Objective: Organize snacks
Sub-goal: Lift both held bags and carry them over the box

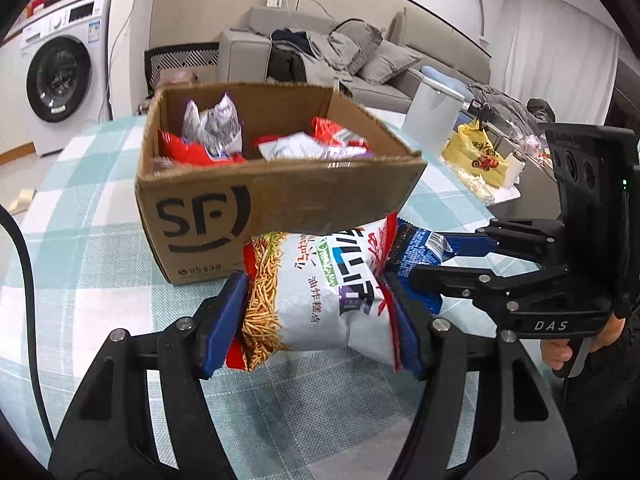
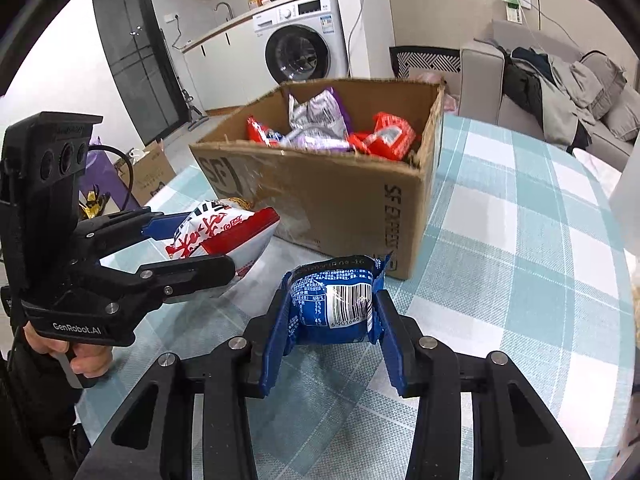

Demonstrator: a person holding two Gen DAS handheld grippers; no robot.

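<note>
A brown cardboard box [image 1: 256, 200] marked SF stands on the checked table, open at the top, with several red and purple snack packs inside [image 1: 212, 136]. It also shows in the right wrist view [image 2: 344, 204]. My left gripper [image 1: 320, 312] is shut on a white and red noodle-snack bag [image 1: 316, 292], held just in front of the box; it also shows in the right wrist view [image 2: 224, 236]. My right gripper [image 2: 332, 316] is shut on a small blue snack pack [image 2: 332, 300], held above the table near the box's corner. That pack shows in the left wrist view [image 1: 420, 256].
The table has a blue and white checked cloth [image 2: 500, 240]. A white canister [image 1: 432, 112] and a yellow bag [image 1: 480, 156] stand at its far right. A washing machine [image 2: 300, 40] and a grey sofa [image 1: 360, 56] stand beyond the table.
</note>
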